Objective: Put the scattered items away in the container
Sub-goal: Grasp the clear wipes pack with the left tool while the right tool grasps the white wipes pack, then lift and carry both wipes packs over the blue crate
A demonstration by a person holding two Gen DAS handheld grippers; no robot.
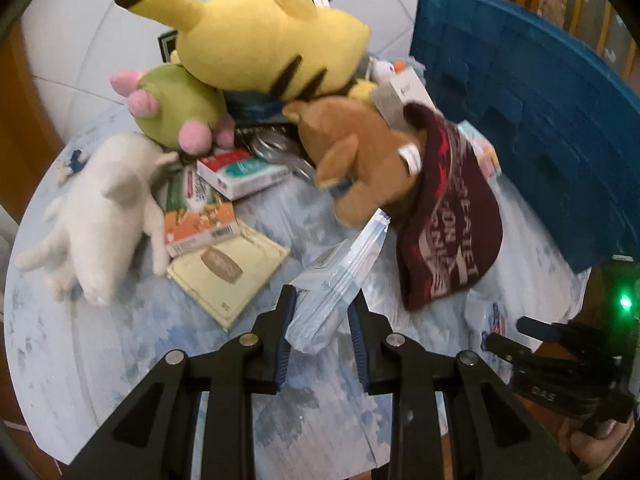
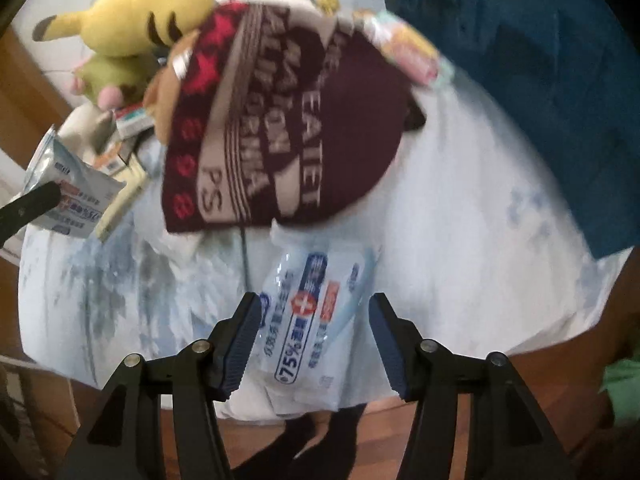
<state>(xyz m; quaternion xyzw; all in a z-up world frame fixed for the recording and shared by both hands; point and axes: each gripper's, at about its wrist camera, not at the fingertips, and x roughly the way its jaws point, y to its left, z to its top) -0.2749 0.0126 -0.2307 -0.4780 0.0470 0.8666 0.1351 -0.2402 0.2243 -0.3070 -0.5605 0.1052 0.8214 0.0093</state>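
The left claw [image 1: 322, 312] pinches a pale blue plastic wipes packet [image 1: 336, 280] between its blue pads, lifted off the round, blue-streaked white desk [image 1: 120, 360]. The right claw [image 2: 314, 340] is spread wide, its jaws on either side of a second wipes packet printed "75%" [image 2: 316, 324] that lies flat at the desk's near edge; the jaws do not touch it as far as the blur allows.

Nearly everything remains out. At 12 o'clock in the left view a yellow striped plush [image 1: 264, 40] lies on a green plush with pink tufts [image 1: 176, 112]; a white plush [image 1: 108, 216] sits at 9 o'clock, a brown plush [image 1: 360, 160] near the centre with a maroon knit beanie [image 1: 448, 216] draped against it. Small cartons [image 1: 240, 172] and a cream flat box [image 1: 228, 268] lie between them. The dark blue plastic crate [image 1: 540, 120] stands at 2 o'clock; its inside is hidden, so I cannot tell what it already holds. I judge the tidying to be at an early stage.
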